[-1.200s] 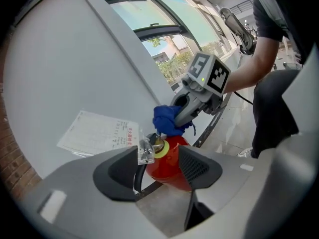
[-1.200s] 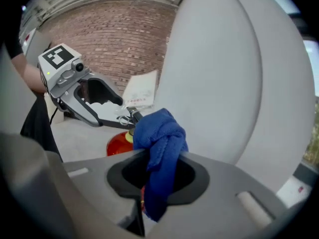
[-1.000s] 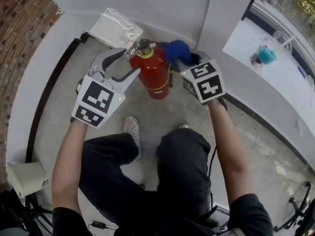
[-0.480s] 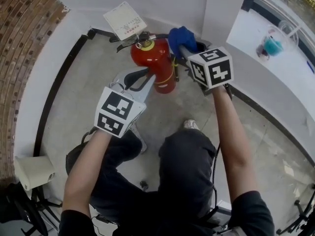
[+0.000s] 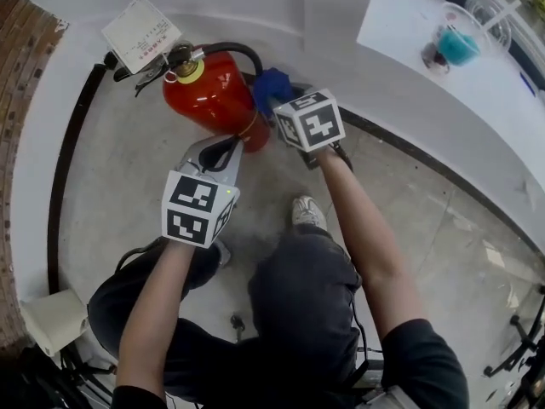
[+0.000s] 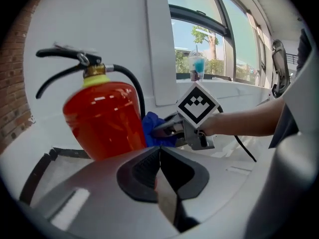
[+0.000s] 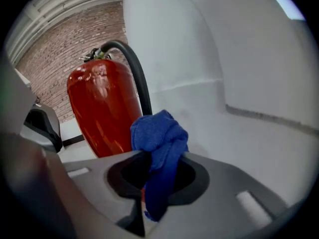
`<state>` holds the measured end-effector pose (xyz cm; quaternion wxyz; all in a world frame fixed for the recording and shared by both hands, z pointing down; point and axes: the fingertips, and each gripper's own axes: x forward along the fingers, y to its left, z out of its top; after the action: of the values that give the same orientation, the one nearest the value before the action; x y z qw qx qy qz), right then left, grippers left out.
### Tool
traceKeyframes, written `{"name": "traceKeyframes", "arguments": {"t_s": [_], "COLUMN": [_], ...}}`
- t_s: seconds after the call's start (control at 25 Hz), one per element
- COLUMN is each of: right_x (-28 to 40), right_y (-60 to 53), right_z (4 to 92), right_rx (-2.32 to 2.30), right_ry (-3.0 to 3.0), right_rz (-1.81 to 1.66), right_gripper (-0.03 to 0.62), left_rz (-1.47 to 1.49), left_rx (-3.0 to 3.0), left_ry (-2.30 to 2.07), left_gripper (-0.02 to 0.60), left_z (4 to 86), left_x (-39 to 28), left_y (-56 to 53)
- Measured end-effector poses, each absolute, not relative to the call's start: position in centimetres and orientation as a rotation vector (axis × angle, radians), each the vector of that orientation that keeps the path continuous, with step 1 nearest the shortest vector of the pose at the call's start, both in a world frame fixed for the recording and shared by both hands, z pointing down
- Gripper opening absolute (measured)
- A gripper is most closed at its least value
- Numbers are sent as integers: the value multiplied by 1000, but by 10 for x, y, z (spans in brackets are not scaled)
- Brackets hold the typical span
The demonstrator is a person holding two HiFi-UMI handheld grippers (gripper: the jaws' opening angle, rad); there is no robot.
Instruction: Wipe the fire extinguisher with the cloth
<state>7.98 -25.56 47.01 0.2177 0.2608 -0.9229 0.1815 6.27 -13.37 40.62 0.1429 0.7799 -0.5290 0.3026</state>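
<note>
My right hand-held gripper [image 7: 154, 166] clamps the cloth [image 7: 159, 133] low beside the right flank of the fire extinguisher [image 5: 213, 100] on the floor [image 5: 409, 194], my left hand-held gripper [image 6: 159, 156] has just closed on nothing, and I judge most wiping remains.

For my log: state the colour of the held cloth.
The cloth is blue, clearest in the right gripper view.

Blue cloth [image 7: 158, 148] in tongs [image 7: 149, 183], beside red extinguisher [image 7: 102, 111]
</note>
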Motion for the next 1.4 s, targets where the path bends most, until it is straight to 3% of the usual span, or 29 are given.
{"name": "traceKeyframes", "arguments": {"t_s": [0.84, 1.4], "right_x": [87, 80], "right_y": [-265, -256], "right_z": [554, 670], "right_rx": [722, 593], "right_ry": [-2603, -2264], "right_rz": [729, 574], "right_gripper": [75, 74], "left_rz": [1012, 1006], "left_rx": [2081, 2023], "left_ry": [-1386, -1280], "left_gripper": [5, 5], "left_z": [530, 568], "left_x": [79, 80], "left_y": [-147, -127]}}
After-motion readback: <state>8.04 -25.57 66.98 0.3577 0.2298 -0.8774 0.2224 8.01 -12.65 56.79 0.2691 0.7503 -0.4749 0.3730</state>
